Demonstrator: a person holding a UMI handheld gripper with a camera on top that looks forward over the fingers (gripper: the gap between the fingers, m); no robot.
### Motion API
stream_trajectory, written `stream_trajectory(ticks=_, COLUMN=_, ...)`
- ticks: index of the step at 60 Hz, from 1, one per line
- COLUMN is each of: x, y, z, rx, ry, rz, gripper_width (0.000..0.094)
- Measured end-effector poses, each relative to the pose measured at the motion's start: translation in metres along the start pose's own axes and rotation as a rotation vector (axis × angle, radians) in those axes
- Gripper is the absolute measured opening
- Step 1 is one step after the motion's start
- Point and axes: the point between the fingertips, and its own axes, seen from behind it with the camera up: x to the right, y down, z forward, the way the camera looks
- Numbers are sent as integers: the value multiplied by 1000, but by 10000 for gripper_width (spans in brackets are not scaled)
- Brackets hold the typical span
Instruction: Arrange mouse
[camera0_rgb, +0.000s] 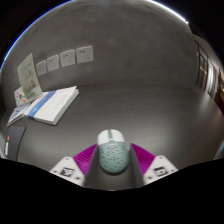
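Note:
A pale grey-green mouse (112, 154) with a speckled back sits between my gripper's (112, 160) two fingers, its front end pointing away from me. The magenta pads (85, 158) lie close against both of its sides. The fingers appear shut on it. The grey table (130, 100) spreads out beyond the mouse; I cannot tell whether the mouse rests on the table or is lifted off it.
An open book or stack of papers (45, 104) lies on the table to the far left. Several sheets (60, 62) hang on the wall behind it. A dark doorway or shelf (205, 70) stands at the far right.

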Motion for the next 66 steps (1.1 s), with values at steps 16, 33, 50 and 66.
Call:
stream_trajectory(ticks=16, x=10, y=-16, z=-18, rx=42, ry=103, rz=14, gripper_width=437)
stream_trajectory(ticks=33, x=-193, y=-153, z=-147, rx=363, ry=2, rz=86, gripper_width=436)
stream_trajectory(ticks=50, x=-468, y=-41, z=-112, rx=203, ry=-81, rz=-44, gripper_width=436)
stream_trajectory(ticks=66, x=-511, y=62, z=-62, rx=34, ry=-28, rz=-130, gripper_width=442)
